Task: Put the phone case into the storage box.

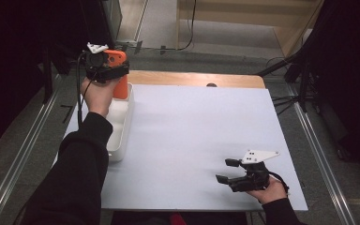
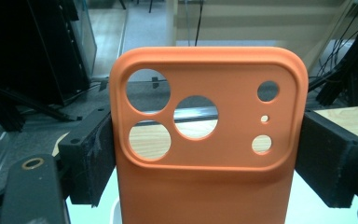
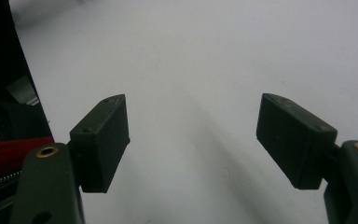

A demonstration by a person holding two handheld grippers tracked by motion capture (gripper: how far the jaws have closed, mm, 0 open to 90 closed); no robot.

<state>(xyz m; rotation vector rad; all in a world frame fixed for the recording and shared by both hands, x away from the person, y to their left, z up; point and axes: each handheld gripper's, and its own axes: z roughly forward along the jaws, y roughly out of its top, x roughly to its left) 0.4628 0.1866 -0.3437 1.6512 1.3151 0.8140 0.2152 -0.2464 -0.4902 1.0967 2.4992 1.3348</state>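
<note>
Left gripper view, left gripper (image 2: 205, 154) clamping smooth orange phone case (image 2: 208, 144)

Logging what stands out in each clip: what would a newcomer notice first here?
The orange phone case, clamped by its side edges in the left gripper, held up above the white tray at the table's left edge. Next, the right gripper, open and holding nothing, low over the white table near its front right corner.
</note>
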